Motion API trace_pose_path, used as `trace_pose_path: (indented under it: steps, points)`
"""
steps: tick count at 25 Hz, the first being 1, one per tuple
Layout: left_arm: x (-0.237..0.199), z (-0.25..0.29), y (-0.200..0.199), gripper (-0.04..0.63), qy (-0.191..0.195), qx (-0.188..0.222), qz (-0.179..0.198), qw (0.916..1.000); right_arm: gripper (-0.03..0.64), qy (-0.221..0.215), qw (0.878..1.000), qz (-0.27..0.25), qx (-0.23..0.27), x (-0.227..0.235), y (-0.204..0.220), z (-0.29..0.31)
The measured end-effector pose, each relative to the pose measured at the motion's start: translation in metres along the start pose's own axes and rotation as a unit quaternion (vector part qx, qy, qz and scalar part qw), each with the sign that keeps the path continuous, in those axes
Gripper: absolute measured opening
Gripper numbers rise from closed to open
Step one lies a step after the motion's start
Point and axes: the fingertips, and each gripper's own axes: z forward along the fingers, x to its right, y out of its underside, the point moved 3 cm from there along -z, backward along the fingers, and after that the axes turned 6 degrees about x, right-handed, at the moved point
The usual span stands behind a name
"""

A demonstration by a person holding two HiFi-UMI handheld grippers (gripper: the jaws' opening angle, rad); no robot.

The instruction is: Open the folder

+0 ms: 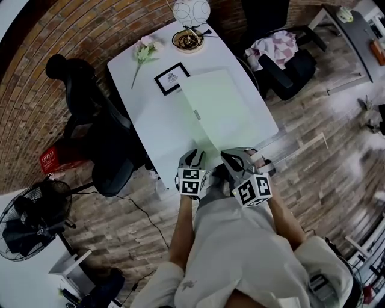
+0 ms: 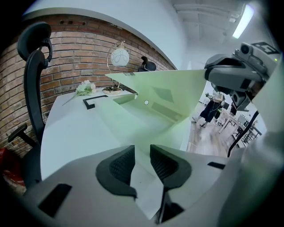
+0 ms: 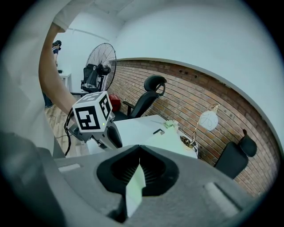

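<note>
A pale green folder (image 1: 216,108) lies on the white table (image 1: 144,114), reaching to the near edge. My right gripper (image 1: 231,155) is shut on the near edge of its top cover. A green sliver of that cover (image 3: 135,186) sticks out between the closed pads (image 3: 140,153). In the left gripper view the raised cover (image 2: 177,93) slopes up to the right gripper (image 2: 235,75), with the lower sheet (image 2: 128,119) flat below. My left gripper (image 1: 194,155) sits over the near left corner. Its jaws (image 2: 142,155) stand slightly apart, and the pale sheet shows through the gap.
At the table's far end are a black picture frame (image 1: 171,78), a flower (image 1: 144,51) and a globe lamp (image 1: 191,12). Black office chairs (image 1: 90,120) stand on the left, and another with a cloth (image 1: 277,54) on the right. A floor fan (image 1: 30,219) is near left.
</note>
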Motion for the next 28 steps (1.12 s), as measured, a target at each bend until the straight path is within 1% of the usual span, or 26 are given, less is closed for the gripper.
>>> trace_pose_path:
  steps: [16,28]
  points:
    - [-0.001,0.0,-0.001,0.107,0.006,-0.01,0.013,0.9999,0.008,0.056,0.998,0.014,0.002,0.02,-0.005,-0.018]
    - [-0.001,0.0,-0.001,0.109,0.004,-0.012,0.017,0.9998,0.008,0.091,0.996,0.023,0.001,0.036,-0.004,-0.032]
